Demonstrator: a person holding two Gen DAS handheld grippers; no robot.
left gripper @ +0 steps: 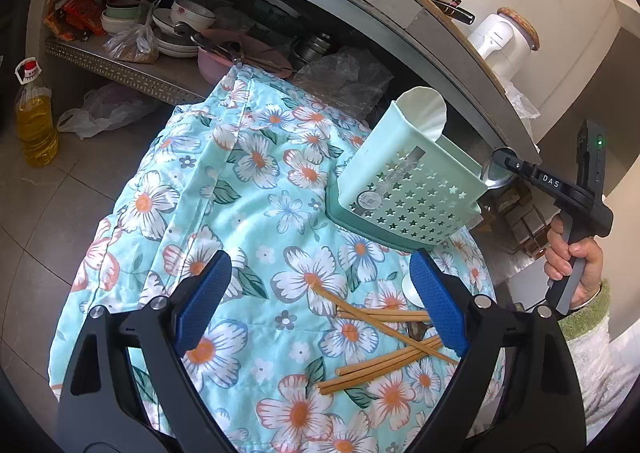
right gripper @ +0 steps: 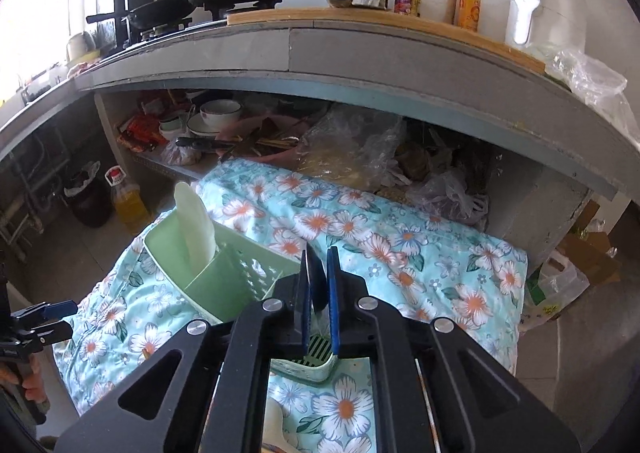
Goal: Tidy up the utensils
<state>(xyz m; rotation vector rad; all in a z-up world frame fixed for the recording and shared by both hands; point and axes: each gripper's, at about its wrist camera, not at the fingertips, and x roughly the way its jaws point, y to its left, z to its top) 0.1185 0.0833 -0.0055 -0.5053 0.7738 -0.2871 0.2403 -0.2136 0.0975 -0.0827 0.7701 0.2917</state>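
A mint-green utensil holder (left gripper: 404, 189) with star holes stands on a floral cloth (left gripper: 248, 189); a white paddle (left gripper: 424, 109) sticks out of its far compartment. Several wooden chopsticks (left gripper: 380, 349) lie crossed on the cloth near my left gripper (left gripper: 320, 293), which hangs open above them with nothing between its pads. My right gripper (right gripper: 319, 289) is shut on a metal spoon (left gripper: 496, 173), held by its bowl just over the holder (right gripper: 224, 277), at its near end. A small white piece (left gripper: 412, 287) lies partly hidden behind the left gripper's right finger.
A grey counter (right gripper: 360, 53) overhangs the cloth, with a shelf of bowls (left gripper: 188, 17) and plastic bags (right gripper: 360, 145) underneath. An oil bottle (left gripper: 36, 121) stands on the tiled floor at the left. A person's hand (left gripper: 572, 257) grips the right gripper's handle.
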